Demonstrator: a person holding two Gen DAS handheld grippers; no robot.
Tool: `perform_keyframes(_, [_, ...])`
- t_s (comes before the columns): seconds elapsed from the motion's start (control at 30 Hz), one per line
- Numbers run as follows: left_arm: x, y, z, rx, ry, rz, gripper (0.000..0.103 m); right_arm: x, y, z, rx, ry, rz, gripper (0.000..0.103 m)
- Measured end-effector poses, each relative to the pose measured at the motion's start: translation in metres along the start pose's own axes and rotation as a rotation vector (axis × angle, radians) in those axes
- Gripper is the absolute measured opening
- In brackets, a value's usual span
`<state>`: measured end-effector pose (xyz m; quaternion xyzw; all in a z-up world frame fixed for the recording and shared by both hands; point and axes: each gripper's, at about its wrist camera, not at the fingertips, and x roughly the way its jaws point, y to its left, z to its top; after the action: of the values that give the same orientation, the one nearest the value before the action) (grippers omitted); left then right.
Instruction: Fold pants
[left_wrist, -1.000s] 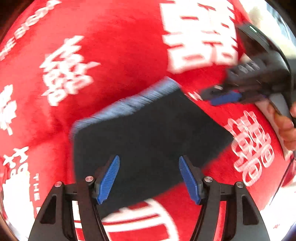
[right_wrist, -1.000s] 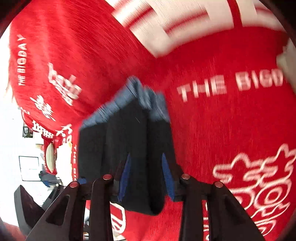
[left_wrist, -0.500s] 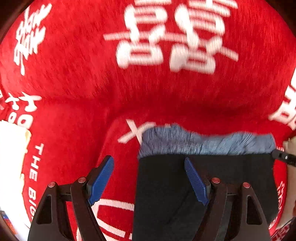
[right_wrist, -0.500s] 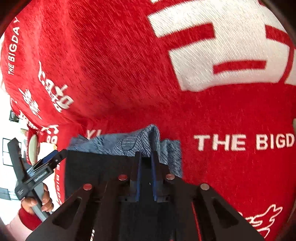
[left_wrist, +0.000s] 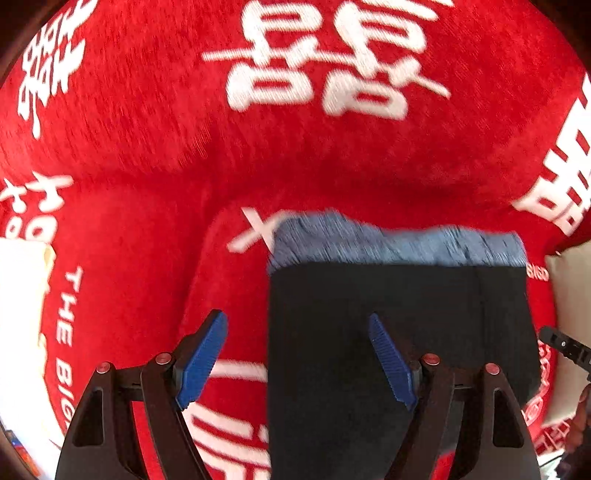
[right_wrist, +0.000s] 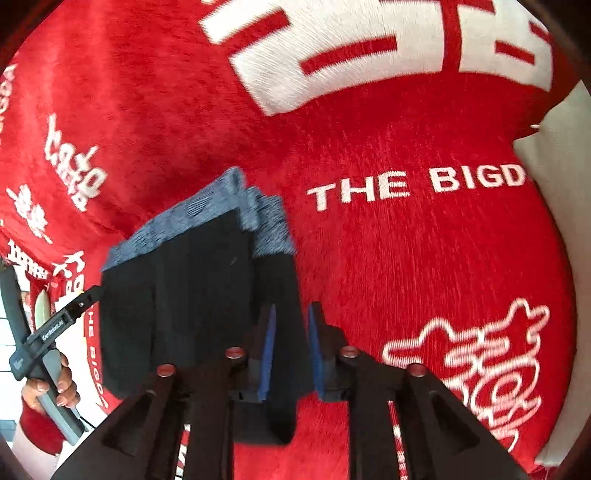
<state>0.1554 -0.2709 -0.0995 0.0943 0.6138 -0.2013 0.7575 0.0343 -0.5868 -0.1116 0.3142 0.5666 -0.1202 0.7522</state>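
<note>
pants: folded black fabric pants with blue-grey waistband (left_wrist: 388, 332) on red plush blanket with white lettering (left_wrist: 295, 158)
left tool (left_wrist: 299, 354): spread, straddling pants edge
right tool (right_wrist: 290, 350): pinching pants fold

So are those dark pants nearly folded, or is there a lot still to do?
Nearly, it seems. The dark pants already lie in a compact stacked bundle on the red blanket, blue-grey waistband at one end. The right gripper is pinching one edge, while the left gripper is open over the other side. Probably what's left is letting go and smoothing.
</note>
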Motion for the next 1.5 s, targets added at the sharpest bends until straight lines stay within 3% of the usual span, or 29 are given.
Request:
perform_keyframes(0.17, [0.021, -0.016, -0.035, 0.045, 0.064, 0.025, 0.081, -0.014, 0.029, -0.021, -0.098, -0.031, -0.03, 0.024])
perform_keyframes(0.23, [0.025, -0.016, -0.044, 0.026, 0.031, 0.042, 0.093, -0.01, 0.04, -0.027, -0.123, -0.022, -0.041, 0.024])
perform_keyframes(0.5, [0.034, -0.008, -0.046, -0.006, 0.029, 0.04, 0.1, 0.007, 0.056, -0.039, -0.127, 0.004, -0.072, 0.025])
perform_keyframes(0.63, [0.033, -0.011, -0.047, -0.011, 0.023, 0.047, 0.102, 0.021, 0.052, -0.051, -0.112, -0.026, -0.11, 0.031])
perform_keyframes(0.8, [0.033, -0.008, -0.049, -0.027, 0.025, 0.04, 0.102, 0.027, 0.066, -0.062, -0.202, -0.08, -0.184, 0.036])
perform_keyframes(1.0, [0.034, -0.009, -0.047, -0.026, 0.028, 0.045, 0.102, 0.022, 0.06, -0.06, -0.149, -0.073, -0.161, 0.037])
perform_keyframes(1.1, [0.035, -0.008, -0.047, -0.029, 0.026, 0.047, 0.102, 0.02, 0.062, -0.064, -0.163, -0.072, -0.172, 0.042])
perform_keyframes(1.27, [0.034, -0.01, -0.048, -0.026, 0.026, 0.055, 0.102, 0.015, 0.05, -0.068, -0.091, -0.05, -0.171, 0.059])
perform_keyframes(1.5, [0.034, -0.009, -0.051, -0.018, 0.026, 0.052, 0.102, 0.001, 0.036, -0.07, -0.048, -0.025, -0.096, 0.062])
